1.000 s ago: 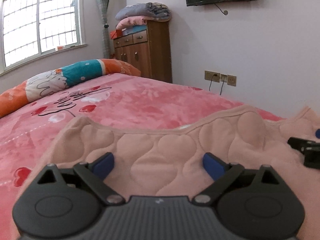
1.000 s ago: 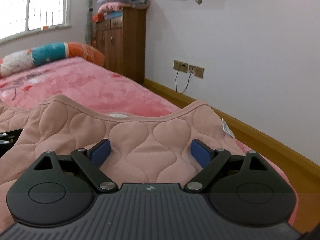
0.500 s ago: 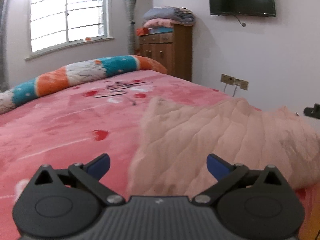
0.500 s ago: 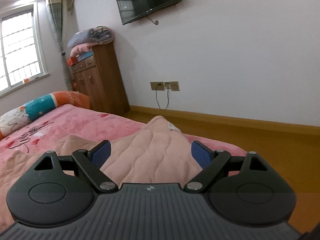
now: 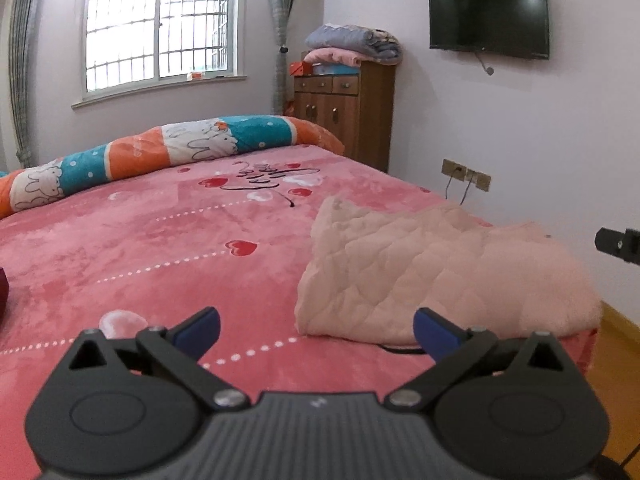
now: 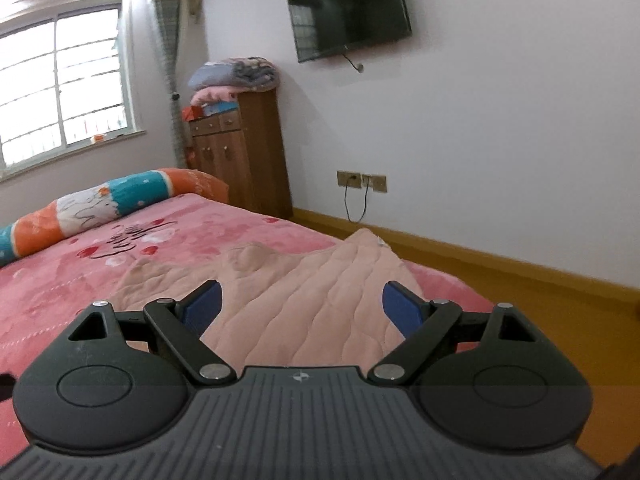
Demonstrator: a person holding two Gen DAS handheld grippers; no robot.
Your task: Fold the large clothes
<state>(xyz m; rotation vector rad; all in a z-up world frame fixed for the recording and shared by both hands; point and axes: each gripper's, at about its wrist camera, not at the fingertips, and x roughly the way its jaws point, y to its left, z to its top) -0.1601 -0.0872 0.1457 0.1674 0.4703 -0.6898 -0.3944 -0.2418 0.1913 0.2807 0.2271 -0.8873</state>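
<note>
Quilted garment folded at the bed's near right corner; both our grippers empty.

The garment [image 5: 436, 276] looked soft, thick and light, best pinched at a folded edge or corner. It lay on the bed [image 5: 160, 248]. Our left gripper [image 5: 316, 330] and right gripper [image 6: 302, 306] had fingers apart. A second before, both hovered low over the cloth; now they had drawn back and up.
</note>
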